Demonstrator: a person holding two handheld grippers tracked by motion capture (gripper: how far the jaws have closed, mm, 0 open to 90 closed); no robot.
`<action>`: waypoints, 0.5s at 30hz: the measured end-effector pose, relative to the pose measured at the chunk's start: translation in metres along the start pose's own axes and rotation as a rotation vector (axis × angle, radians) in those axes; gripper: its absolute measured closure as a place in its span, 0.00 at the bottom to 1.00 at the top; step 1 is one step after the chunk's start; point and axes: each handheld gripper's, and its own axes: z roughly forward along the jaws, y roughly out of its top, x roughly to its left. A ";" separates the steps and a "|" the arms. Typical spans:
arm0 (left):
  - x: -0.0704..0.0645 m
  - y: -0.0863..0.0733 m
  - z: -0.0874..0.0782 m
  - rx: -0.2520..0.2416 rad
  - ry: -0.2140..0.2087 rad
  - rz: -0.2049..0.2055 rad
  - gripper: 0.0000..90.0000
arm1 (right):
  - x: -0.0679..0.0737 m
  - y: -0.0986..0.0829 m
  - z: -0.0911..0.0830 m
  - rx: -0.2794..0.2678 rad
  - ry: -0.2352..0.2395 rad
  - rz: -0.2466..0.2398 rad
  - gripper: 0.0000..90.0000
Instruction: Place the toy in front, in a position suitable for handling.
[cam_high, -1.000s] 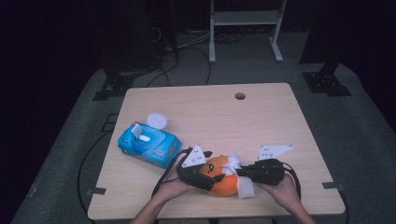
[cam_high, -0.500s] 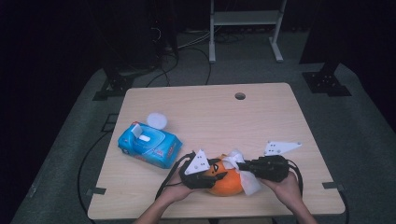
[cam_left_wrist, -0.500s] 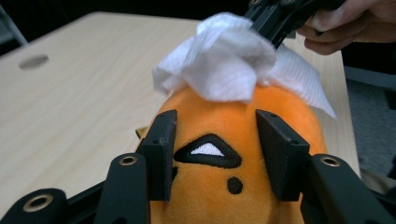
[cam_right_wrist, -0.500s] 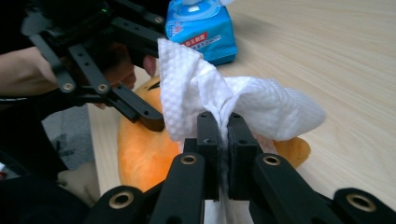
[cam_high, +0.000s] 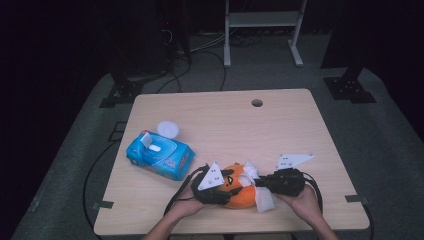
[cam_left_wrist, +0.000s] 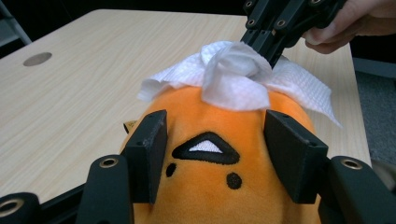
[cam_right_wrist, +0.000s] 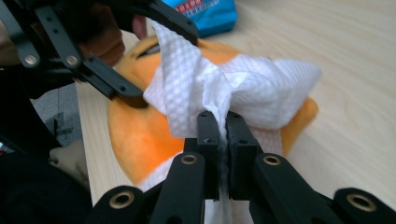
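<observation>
High view: we've got the orange plush toy at the table's near edge, white wipe draped on top. Left gripper clamps the plush on both sides. Right gripper is pinched tight on the wipe. Blue wipes pack sits just left.

This looks like a lab or recording studio rather than a home — a single pale wooden table with a cable hole stands alone on grey carpet, ringed by darkness. Black stand feet are planted at the table's far corners, loose cables snake across the floor behind it, and a white metal rack stands at the back — tape marks sit on the carpet beside the table's near corners
</observation>
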 end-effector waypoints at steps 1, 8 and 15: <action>0.000 -0.001 0.000 0.002 0.001 0.004 0.45 | -0.002 -0.002 -0.001 0.005 -0.004 0.010 0.95; 0.002 -0.005 -0.004 -0.002 -0.006 -0.022 0.44 | -0.005 -0.005 -0.010 0.023 -0.054 0.010 0.95; 0.006 -0.007 -0.005 -0.017 -0.015 -0.058 0.40 | -0.023 -0.017 -0.056 -0.019 -0.149 0.051 0.95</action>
